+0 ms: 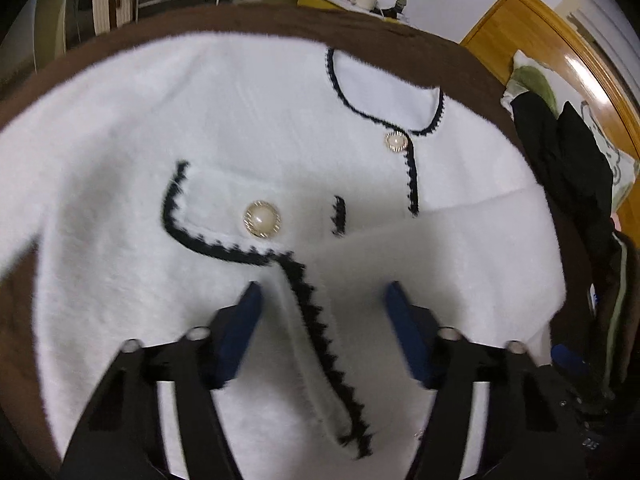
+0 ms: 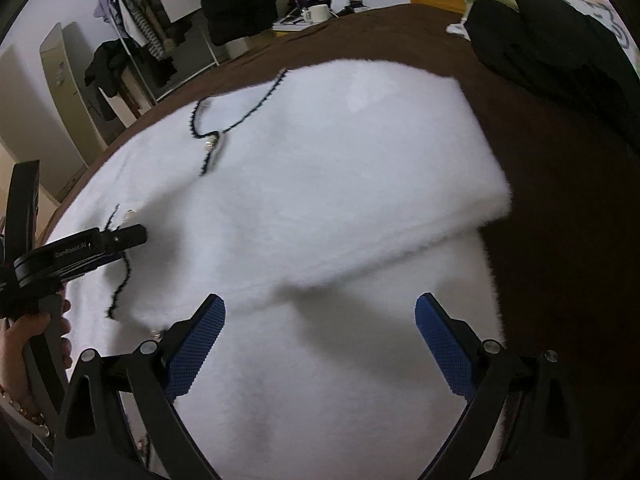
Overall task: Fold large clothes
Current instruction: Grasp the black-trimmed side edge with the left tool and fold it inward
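A fluffy white cardigan (image 1: 248,152) with black trim and pearl buttons (image 1: 262,219) lies spread over the brown bedcover (image 1: 400,36), filling the middle of both views, one side folded across its front. The left gripper (image 1: 322,300) hovers wide over the trimmed front edge, holding nothing; the right gripper (image 2: 320,312) also stands wide and empty above the folded panel. Black clothing (image 2: 560,48) is heaped at the upper right on the bedcover, with a white mug (image 2: 318,13) on a cluttered stand at top centre.
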Motion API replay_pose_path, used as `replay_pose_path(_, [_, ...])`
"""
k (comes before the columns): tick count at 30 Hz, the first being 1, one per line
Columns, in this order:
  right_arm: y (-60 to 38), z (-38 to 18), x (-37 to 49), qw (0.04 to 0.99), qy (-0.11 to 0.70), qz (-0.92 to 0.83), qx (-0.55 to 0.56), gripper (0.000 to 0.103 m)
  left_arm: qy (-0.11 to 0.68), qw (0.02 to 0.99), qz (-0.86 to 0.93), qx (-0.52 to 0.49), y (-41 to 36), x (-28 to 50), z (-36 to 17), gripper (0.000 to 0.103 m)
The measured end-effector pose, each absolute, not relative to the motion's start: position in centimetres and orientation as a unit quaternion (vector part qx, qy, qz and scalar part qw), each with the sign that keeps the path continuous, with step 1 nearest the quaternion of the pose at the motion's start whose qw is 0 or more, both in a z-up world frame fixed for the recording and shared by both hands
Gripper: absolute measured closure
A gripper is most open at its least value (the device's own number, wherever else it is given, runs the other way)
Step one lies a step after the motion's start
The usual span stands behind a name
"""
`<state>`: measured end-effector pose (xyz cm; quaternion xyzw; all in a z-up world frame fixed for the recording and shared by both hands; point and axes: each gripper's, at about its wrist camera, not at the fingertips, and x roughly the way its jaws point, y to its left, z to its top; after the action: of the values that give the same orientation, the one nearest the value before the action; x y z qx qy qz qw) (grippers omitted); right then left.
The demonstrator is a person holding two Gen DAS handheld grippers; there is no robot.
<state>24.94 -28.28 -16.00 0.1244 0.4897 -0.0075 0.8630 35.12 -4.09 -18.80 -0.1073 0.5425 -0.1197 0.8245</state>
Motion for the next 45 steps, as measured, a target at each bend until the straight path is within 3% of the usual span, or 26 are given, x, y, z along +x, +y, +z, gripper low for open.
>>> replay_pose_path(1, [-28.6,-16.1,25.0,0.863,0.490,-0.012,0.122,0.008,0.542,0.828,-0.112,-0.095,-4.5,35.1,-18.8,0.064])
replay_pose_path(2, [-29.0,-16.2,25.1,0.864,0.488,-0.020,0.119,0.008,0.540,0.831,-0.106,-0.081,-4.8,35.0,-18.7,0.073])
replay_pose_path(8, [-31.5,-14.7,26.3,0.884,0.454,-0.044,0.103,0.008,0.529,0.839,-0.109,-0.067,-5.5,34.7,-18.0,0.086])
replay_pose_path(22, [-34.3,-12.5,32.2,0.897,0.430,-0.039,0.091,0.008,0.441,0.892,-0.094,-0.015,-5.3,41.7,-9.6,0.088])
replay_pose_path(26, [-32.5,-13.4,33.3,0.896,0.436,-0.020,0.083,0.009,0.473,0.877,-0.087,-0.005,-3.9,43.3,-11.6,0.087])
replay_pose_path(29, [-31.1,-14.9,34.3,0.890,0.451,-0.009,0.065,0.026,0.499,0.862,-0.084,0.013,-3.6,43.5,-14.4,0.087])
replay_pose_path(31, [-30.8,-15.8,34.6,0.884,0.463,-0.006,0.065,0.029,0.507,0.858,-0.081,0.022,-3.4,43.5,-16.0,0.087])
replay_pose_path(38, [-30.6,-18.8,35.0,0.869,0.492,-0.013,0.055,0.024,0.509,0.857,-0.073,0.028,-3.2,43.6,-18.5,0.079])
replay_pose_path(45, [-30.7,-19.2,35.6,0.867,0.495,-0.013,0.047,0.020,0.498,0.864,-0.072,0.016,-3.1,43.3,-18.9,0.078])
